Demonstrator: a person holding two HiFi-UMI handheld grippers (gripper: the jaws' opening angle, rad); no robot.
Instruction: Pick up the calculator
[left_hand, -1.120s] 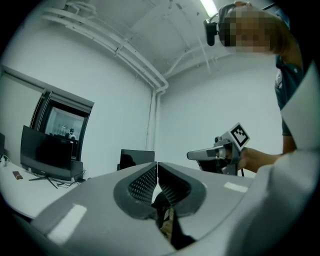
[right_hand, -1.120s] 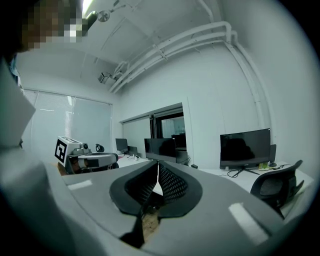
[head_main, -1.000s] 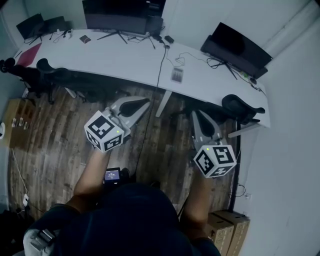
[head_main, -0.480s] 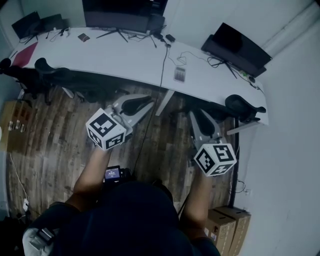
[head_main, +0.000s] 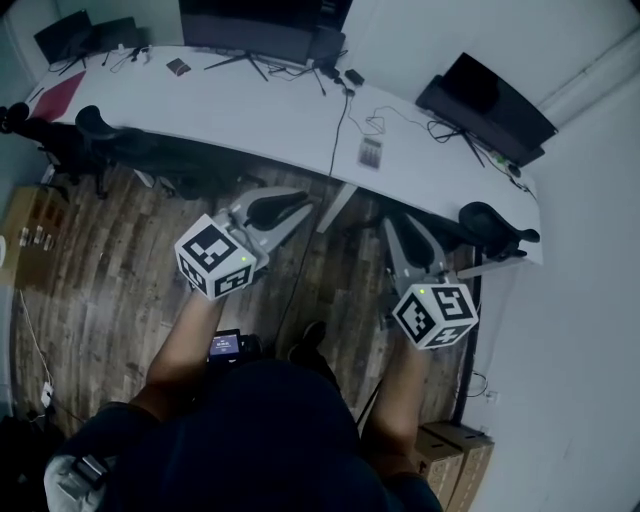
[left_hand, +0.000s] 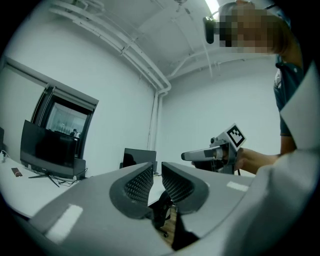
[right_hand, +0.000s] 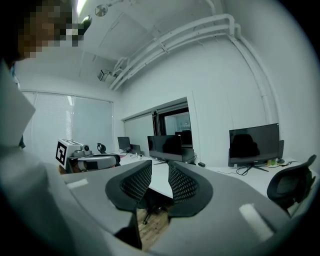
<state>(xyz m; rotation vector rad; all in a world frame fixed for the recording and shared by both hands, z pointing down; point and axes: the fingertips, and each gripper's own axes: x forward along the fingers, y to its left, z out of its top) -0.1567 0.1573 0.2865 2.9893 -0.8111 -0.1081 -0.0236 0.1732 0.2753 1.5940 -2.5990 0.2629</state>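
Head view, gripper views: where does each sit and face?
Head view: on the head, steeply down at desk and calculator; forearms, left claw, right claw show.
Left gripper view: on left claw, level toward monitors; its empty jaws have just been opening.
Right gripper view: on right claw, toward monitors; its empty jaws stand apart.
Shared: each shows the other claw.

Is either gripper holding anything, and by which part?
Nothing is held: the left gripper has just been opening its jaws, the right gripper has them apart, both empty. The calculator lies on the desk.
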